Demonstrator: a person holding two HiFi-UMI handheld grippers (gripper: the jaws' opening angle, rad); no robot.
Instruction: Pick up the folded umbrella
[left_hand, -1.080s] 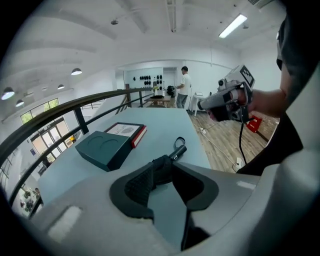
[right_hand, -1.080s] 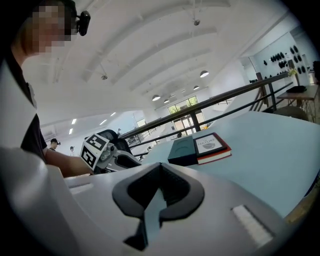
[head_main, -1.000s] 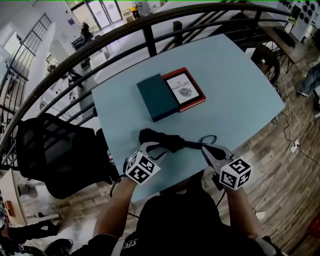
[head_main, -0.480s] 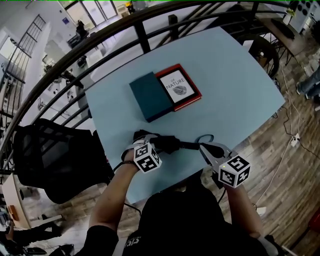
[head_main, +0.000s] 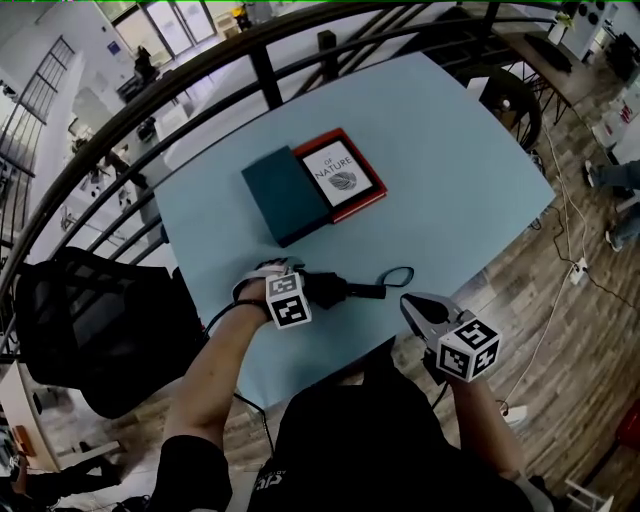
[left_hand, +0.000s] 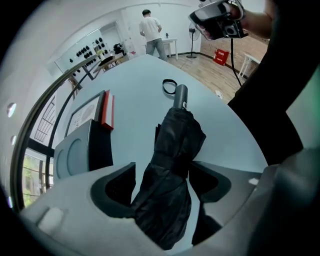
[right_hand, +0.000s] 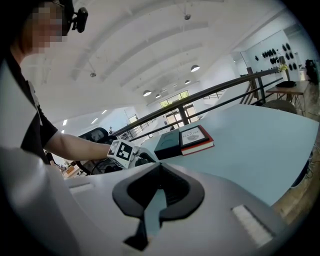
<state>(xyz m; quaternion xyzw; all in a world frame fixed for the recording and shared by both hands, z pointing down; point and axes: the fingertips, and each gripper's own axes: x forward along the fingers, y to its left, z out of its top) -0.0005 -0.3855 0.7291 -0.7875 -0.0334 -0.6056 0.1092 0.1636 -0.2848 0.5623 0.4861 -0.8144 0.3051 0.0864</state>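
Folded umbrella (head_main: 335, 289): one, black, lying flat on the pale blue counter (head_main: 450, 180), on my side of the books and near the counter's front edge. From the head view my left claw (head_main: 284, 281) and its marker cube cover the canopy end, so only the middle, the handle and one strap loop (head_main: 398, 276) show. In the left gripper view the canopy's near end is cut off under the claw body.

I count two books, touching side by side: a dark teal one (head_main: 285, 195) and a red one with a white cover (head_main: 345, 172). Two claws, one umbrella.

The left claw (left_hand: 167, 187) straddles the umbrella (left_hand: 172, 165); its jaws have just been opening and stand wide, the fabric between them, not pinched. The right claw (head_main: 412, 303) is closed and empty, on my side of the books, just short of the strap loop; its own view (right_hand: 157, 192) shows the pads together.

A second ago the left claw lay slanted at the canopy end; now it points steeply down over it.
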